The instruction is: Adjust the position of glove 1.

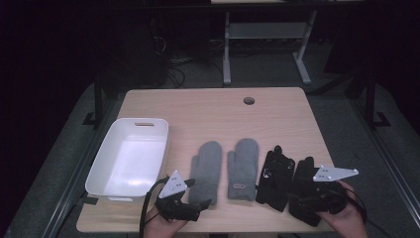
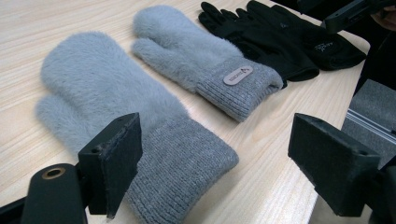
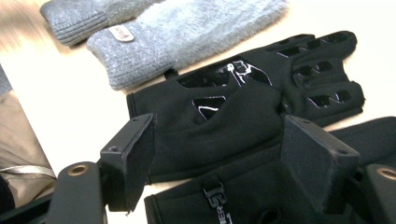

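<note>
Hovering at the near edge of the table (image 1: 208,106), with the left gripper (image 1: 194,208) standing wide open and holding nothing, its jaws straddling the ribbed cuff of the nearer grey mitten (image 2: 116,107) just ahead of and below the pads. Lying beyond that mitten, the second grey mitten (image 2: 196,56), the one bearing a small label on its cuff, and farther off again the black gloves. Sitting off to the outer side of the left gripper, well apart from the jaws, a white bin (image 1: 130,156), looking like the place for the pairs.

Hanging likewise wide open and empty, the right gripper (image 3: 219,158), poised over the cuffs of the two black gloves: the inner black glove (image 3: 243,107) directly ahead between the jaws, the outer black glove (image 3: 261,196) just beneath the nearer pad.

Judging the step in hand to be a first grasp at a cuff. Doing it well probably means lowering until one pad is sliding under the knit edge, closing on the cuff alone rather than the fluffy body, and keeping clear of the neighbouring mitten so as not to be dragging both. For the right side, picking only one glove's cuff, since the two are lying overlapped
</note>
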